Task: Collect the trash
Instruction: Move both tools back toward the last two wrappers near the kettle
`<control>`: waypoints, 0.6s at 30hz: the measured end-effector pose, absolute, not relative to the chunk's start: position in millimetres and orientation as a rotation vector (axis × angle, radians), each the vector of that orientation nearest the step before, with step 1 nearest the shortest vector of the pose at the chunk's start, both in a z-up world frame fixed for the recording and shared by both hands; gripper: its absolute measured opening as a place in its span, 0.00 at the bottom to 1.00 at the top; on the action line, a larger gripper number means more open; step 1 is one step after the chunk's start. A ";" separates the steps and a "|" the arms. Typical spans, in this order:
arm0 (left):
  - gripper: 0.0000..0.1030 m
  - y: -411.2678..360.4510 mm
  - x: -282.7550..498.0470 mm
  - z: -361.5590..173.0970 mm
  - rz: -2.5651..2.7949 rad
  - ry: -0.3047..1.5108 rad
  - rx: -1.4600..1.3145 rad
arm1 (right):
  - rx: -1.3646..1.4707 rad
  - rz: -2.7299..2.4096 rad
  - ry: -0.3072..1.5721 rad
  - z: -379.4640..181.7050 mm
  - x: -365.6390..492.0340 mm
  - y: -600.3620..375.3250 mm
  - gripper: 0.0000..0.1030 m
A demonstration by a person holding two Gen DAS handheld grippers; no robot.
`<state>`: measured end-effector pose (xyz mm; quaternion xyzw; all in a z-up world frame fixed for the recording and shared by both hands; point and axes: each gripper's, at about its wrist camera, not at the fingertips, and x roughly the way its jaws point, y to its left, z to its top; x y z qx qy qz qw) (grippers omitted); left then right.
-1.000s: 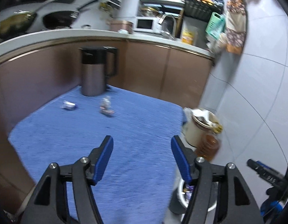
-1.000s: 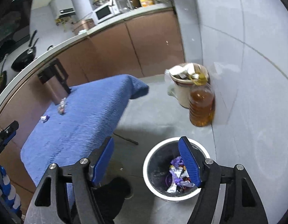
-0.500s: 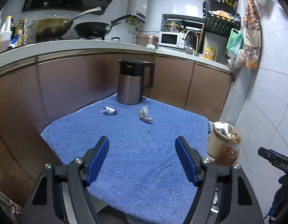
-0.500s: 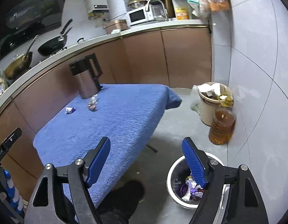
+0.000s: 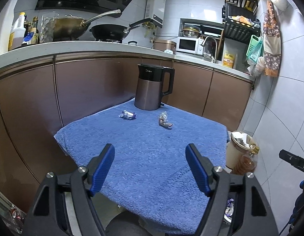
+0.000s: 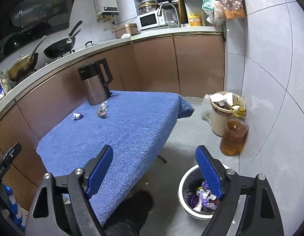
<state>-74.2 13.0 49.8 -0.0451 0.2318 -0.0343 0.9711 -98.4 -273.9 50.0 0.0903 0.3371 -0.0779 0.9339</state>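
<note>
Two pieces of trash lie on the blue towel-covered table, in front of the kettle: a white and purple wrapper and a clear crumpled wrapper. My left gripper is open and empty over the table's near edge, well short of them. My right gripper is open and empty, off the table's right front. Under its right finger stands a white trash bin on the floor, holding several wrappers.
A steel kettle stands at the back of the table. A beige bucket of rubbish and an oil bottle stand on the floor by the right wall. Brown cabinets and a counter run behind the table.
Both views have pulled back and tilted up, so the table and both wrappers show fully. Both grippers stay open and empty. The wrappers have not moved.
</note>
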 end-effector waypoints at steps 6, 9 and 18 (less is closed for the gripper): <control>0.71 18.4 -77.1 43.5 -0.058 0.449 -0.107 | 0.205 -0.146 0.684 47.6 -99.5 -273.1 0.99; 0.71 19.9 -78.4 42.9 -0.039 0.422 -0.105 | 0.197 -0.142 0.674 47.8 -100.1 -271.5 1.00; 0.71 22.0 -73.6 32.6 -0.043 0.464 -0.054 | 0.175 -0.138 0.661 43.6 -93.6 -261.5 1.00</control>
